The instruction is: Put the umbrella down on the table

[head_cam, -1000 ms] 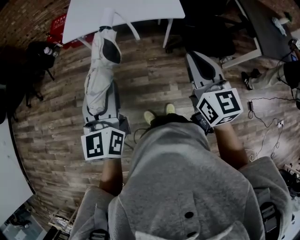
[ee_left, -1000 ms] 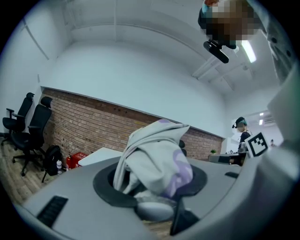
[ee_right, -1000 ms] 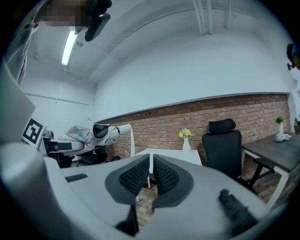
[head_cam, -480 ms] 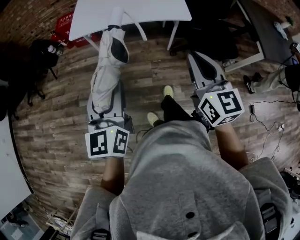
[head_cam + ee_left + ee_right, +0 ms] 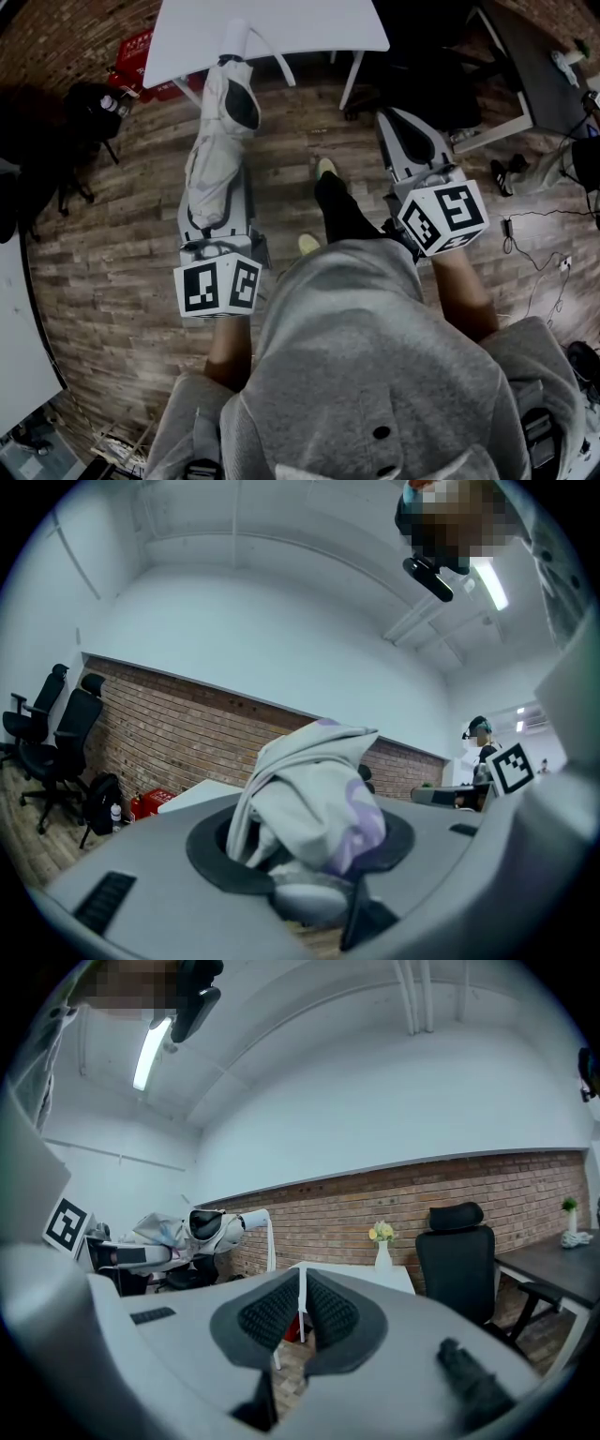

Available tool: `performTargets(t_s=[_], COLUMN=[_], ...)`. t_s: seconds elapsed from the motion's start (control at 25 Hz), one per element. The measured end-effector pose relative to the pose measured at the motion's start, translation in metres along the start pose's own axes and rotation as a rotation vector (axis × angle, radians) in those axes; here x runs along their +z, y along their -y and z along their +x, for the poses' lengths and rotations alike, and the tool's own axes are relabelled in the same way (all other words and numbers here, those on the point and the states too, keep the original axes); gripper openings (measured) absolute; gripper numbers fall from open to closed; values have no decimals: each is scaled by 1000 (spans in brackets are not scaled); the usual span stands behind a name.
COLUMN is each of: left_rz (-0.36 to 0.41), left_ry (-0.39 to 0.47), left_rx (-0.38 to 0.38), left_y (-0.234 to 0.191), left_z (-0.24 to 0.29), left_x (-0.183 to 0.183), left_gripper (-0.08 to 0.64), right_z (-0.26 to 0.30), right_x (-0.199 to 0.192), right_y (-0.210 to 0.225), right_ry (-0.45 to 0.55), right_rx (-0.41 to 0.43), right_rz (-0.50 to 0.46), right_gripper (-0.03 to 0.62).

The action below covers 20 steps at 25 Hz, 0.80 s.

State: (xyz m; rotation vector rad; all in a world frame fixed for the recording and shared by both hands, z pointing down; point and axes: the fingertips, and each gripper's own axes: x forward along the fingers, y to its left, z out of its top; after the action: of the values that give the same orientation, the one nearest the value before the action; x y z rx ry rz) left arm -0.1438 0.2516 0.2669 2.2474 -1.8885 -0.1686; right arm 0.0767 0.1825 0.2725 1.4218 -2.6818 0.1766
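Observation:
A folded white umbrella lies along my left gripper, whose jaws are shut on its bunched fabric. It points level toward the white table, and its tip reaches over the table's near edge. In the left gripper view the white and lilac fabric fills the gap between the jaws. My right gripper hangs over the wooden floor to the right, shut with nothing in it; its ribbed pads meet. The right gripper view also shows the table ahead and the held umbrella at the left.
A vase of flowers stands on the table. A black office chair is right of it, beside a dark desk. A red crate and a black bag sit at the left, cables at the right.
The person has stepped forward, one foot now ahead. The table edge sits nearer and the umbrella's tip lies further over it. Both grips look the same.

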Motion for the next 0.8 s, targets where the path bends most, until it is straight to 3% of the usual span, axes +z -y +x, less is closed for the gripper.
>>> performTargets(t_s=[0.48, 0.8], left_rz=[0, 2], left_ry=[8, -41], left_rx=[1, -2], left_y=[-8, -14], left_z=[19, 118], left_x=[-6, -10], left_gripper=[213, 213], right_z=[20, 94], right_x=[-13, -15], right_y=[10, 75], right_ry=[0, -44], right_rx=[1, -6], right_rz=[4, 37], right_gripper=[38, 38])
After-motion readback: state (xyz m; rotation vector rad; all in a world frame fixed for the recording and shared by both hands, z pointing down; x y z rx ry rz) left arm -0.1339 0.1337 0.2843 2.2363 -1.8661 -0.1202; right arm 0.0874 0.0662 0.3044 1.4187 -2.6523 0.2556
